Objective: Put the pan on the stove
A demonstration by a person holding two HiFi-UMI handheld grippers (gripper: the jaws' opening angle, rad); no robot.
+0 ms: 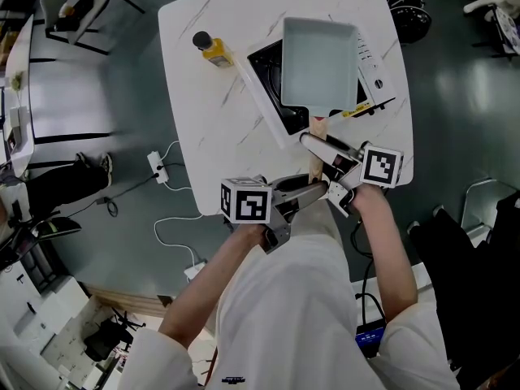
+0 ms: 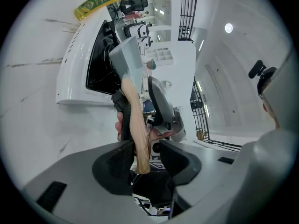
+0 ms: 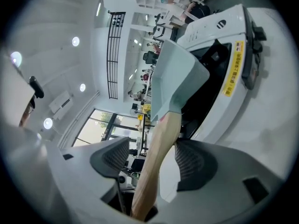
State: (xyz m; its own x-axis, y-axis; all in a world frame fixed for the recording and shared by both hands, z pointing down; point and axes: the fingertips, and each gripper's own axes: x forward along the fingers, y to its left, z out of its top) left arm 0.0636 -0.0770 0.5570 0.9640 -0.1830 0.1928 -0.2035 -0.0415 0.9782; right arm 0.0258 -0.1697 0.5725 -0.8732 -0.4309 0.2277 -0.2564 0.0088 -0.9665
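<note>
Already down, seemingly: square pale pan (image 1: pixel 318 62) flat on the black top of the stove (image 1: pixel 268 75), wooden handle (image 1: pixel 318 125) pointing back toward the near table edge. Looks stiff, thin-walled and fairly light, though nose-heavy if lifted; smooth wood likely to twist, so best gripped well up the handle. Left gripper (image 2: pixel 145 157) open around that handle, one pad touching, the other clear; right gripper (image 3: pixel 153 161) spread wide about it, not pressing. White marble-look table (image 1: pixel 211 120), hard and slick; yellow bottle (image 1: pixel 213 49) just beside the stove. Dark floor (image 1: pixel 122 120) with cables (image 1: pixel 175 234) below.
</note>
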